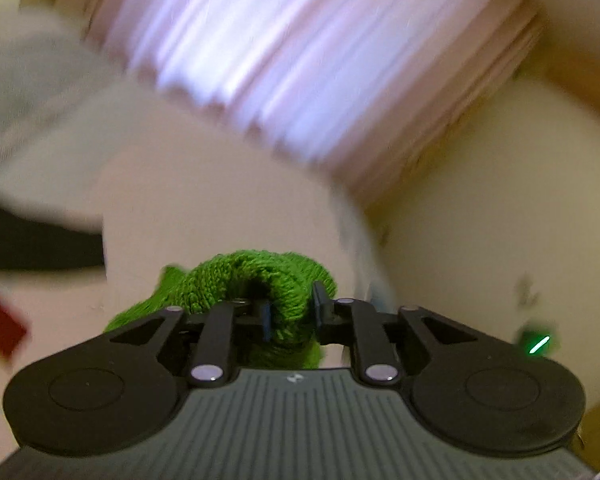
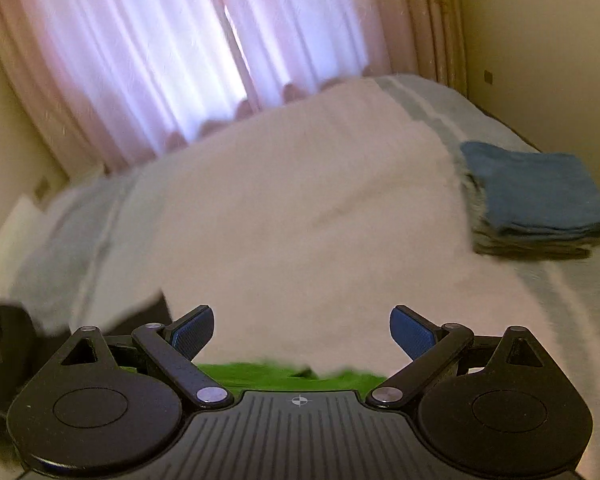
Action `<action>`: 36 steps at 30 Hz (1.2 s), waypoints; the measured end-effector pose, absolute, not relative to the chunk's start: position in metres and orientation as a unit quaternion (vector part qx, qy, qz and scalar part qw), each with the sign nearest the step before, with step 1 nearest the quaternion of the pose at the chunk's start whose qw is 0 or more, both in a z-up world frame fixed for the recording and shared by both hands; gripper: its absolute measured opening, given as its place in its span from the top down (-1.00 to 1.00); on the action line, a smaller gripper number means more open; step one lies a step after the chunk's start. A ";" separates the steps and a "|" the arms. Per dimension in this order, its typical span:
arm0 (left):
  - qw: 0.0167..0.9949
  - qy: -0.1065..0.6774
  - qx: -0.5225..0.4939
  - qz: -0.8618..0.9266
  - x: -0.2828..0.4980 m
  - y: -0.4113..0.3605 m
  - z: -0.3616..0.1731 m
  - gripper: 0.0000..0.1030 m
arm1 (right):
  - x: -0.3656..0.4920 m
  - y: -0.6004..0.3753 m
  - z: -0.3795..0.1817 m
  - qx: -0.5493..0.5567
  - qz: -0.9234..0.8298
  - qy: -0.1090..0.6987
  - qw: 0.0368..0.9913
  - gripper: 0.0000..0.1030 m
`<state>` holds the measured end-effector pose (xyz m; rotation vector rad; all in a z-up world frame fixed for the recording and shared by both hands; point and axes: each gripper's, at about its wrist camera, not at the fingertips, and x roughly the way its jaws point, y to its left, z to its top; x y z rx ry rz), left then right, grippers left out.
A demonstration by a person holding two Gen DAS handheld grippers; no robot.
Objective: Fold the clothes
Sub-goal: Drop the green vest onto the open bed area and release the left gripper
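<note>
**Green towel pinched in left gripper**

Green towel (image 1: pixel 260 280) is bunched between the nearly closed left gripper (image 1: pixel 290 312), above the white bedspread (image 2: pixel 300 208). Right gripper (image 2: pixel 302 332) gapes wide, empty. Folded blue towels (image 2: pixel 536 192) are stacked alongside. No legible writing seen.

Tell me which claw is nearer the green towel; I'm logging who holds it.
Left. The left claw is shut on a bunched fold of the green towel. The right claw is open and empty, with the towel just below it.
</note>
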<state>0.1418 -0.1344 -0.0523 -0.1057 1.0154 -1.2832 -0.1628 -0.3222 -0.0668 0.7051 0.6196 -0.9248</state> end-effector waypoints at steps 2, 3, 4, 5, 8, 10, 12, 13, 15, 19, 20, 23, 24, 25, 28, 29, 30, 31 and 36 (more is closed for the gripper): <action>0.694 0.486 0.041 -0.530 0.109 -0.141 -0.086 0.62 | -0.190 -0.314 -0.081 0.323 -0.409 0.327 0.789 -0.89; 0.703 0.491 0.084 -0.508 0.092 -0.140 -0.102 0.57 | -0.201 -0.309 -0.090 0.321 -0.397 0.348 0.786 -0.89; 0.712 0.493 0.119 -0.486 0.076 -0.137 -0.115 0.53 | -0.210 -0.305 -0.100 0.322 -0.385 0.368 0.783 -0.89; 0.717 0.496 0.139 -0.470 0.066 -0.133 -0.125 0.52 | -0.218 -0.299 -0.111 0.322 -0.373 0.388 0.779 -0.89; 0.727 0.500 0.183 -0.434 0.040 -0.123 -0.145 0.46 | -0.231 -0.278 -0.133 0.327 -0.336 0.434 0.769 -0.89; 0.731 0.501 0.194 -0.422 0.028 -0.117 -0.149 0.39 | -0.232 -0.269 -0.139 0.330 -0.318 0.446 0.768 -0.89; 0.736 0.493 0.197 -0.420 0.008 -0.112 -0.136 0.36 | -0.234 -0.258 -0.138 0.329 -0.303 0.449 0.773 -0.89; 0.739 0.487 0.198 -0.421 0.001 -0.110 -0.130 0.35 | -0.233 -0.252 -0.137 0.324 -0.297 0.448 0.778 -0.89; 0.743 0.472 0.207 -0.427 -0.011 -0.113 -0.123 0.29 | -0.231 -0.246 -0.134 0.312 -0.294 0.445 0.786 -0.89; 0.742 0.439 0.243 -0.444 -0.026 -0.113 -0.113 0.20 | -0.239 -0.233 -0.134 0.310 -0.309 0.437 0.786 -0.89; 0.739 0.434 0.251 -0.450 -0.027 -0.113 -0.115 0.20 | -0.239 -0.233 -0.135 0.314 -0.317 0.435 0.782 -0.89; 0.727 0.424 0.264 -0.471 -0.031 -0.113 -0.113 0.19 | -0.239 -0.230 -0.133 0.327 -0.340 0.427 0.772 -0.89; 0.722 0.421 0.268 -0.479 -0.032 -0.113 -0.112 0.19 | -0.239 -0.229 -0.131 0.331 -0.347 0.424 0.768 -0.89; 0.718 0.417 0.274 -0.486 -0.031 -0.113 -0.111 0.19 | -0.237 -0.225 -0.130 0.334 -0.351 0.422 0.766 -0.89; 0.706 0.405 0.288 -0.505 -0.027 -0.113 -0.111 0.17 | -0.229 -0.208 -0.129 0.341 -0.360 0.421 0.759 -0.89; 0.702 0.403 0.291 -0.510 -0.024 -0.113 -0.111 0.17 | -0.227 -0.203 -0.129 0.345 -0.363 0.421 0.756 -0.89; 0.698 0.402 0.295 -0.514 -0.020 -0.112 -0.111 0.16 | -0.224 -0.198 -0.130 0.348 -0.367 0.421 0.753 -0.89; 0.694 0.400 0.298 -0.519 -0.017 -0.111 -0.112 0.16 | -0.222 -0.193 -0.132 0.352 -0.372 0.421 0.749 -0.89; 0.667 0.396 0.315 -0.547 -0.003 -0.108 -0.117 0.16 | -0.216 -0.170 -0.133 0.370 -0.402 0.414 0.728 -0.89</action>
